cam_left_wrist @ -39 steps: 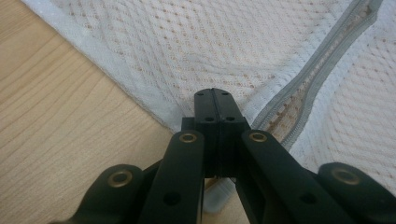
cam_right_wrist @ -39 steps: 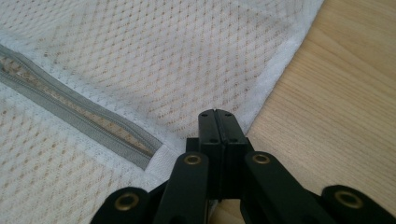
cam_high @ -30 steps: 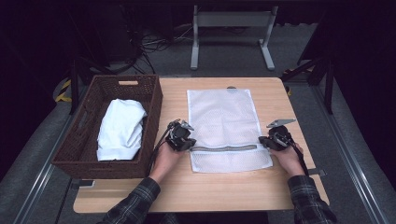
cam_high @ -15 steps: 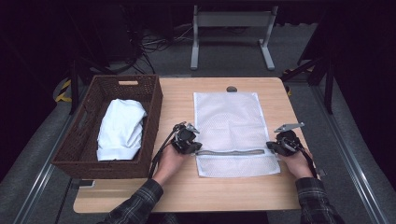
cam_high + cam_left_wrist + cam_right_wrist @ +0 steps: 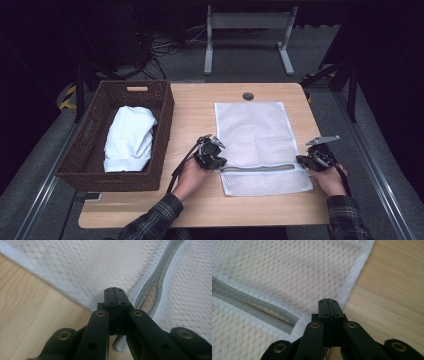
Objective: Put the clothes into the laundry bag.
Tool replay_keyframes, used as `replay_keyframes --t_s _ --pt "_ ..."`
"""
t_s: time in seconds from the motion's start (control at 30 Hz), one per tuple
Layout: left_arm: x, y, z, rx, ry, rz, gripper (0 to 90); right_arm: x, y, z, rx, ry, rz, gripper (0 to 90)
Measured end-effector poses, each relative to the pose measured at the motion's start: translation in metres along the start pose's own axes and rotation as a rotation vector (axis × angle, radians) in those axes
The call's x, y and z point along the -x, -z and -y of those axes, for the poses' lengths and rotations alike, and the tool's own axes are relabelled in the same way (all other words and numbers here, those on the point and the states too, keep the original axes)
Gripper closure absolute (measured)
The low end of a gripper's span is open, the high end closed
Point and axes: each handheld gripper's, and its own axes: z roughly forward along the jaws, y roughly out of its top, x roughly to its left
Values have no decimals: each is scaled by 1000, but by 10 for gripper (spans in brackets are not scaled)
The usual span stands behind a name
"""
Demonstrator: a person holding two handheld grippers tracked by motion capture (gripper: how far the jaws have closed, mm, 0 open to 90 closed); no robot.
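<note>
Flat on the table (image 5: 192,112), right of centre in the high view: a white mesh bag (image 5: 255,131), long side running up the frame, grey zipper (image 5: 257,168) crossing it near the bottom edge.

Left claw (image 5: 219,164) clenched at the left end of that zipper; right claw (image 5: 302,161) clenched at the right end. Seen along the left claw (image 5: 114,293) in the left gripper view: both black jaws pressed together, tips at the bag's hem just beside the zipper's end (image 5: 152,295), which gapes slightly there. Same picture for the right claw (image 5: 327,305) in the right gripper view: jaws tight together at the hem, zipper tape (image 5: 254,307) ending just to the left of them. Probably pinching a thin fold of hem on each side, though the fabric between the pads cannot be made out for certain.

Gripped at opposite ends of the zipper line, most likely to keep the bag stretched taut and square on the wood, so the opening lies straight and reachable.

At the left of the high view, well apart from the bag: a dark wicker basket (image 5: 165,107) holding a folded white cloth (image 5: 129,137), presumably waiting to go into the bag.
</note>
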Motion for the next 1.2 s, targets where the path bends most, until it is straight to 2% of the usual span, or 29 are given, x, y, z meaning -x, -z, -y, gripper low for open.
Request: replay_keyframes --t_s 0.4,1.0,1.2 --pt "19 -17 -15 4 -26 55 900 19 16 21 -4 -65 34 900" --pt "36 -33 -32 -4 -61 81 900 35 26 32 -23 -121 102 900" --pt "36 -32 -31 1 -61 82 900 35 29 32 0 -110 101 900"
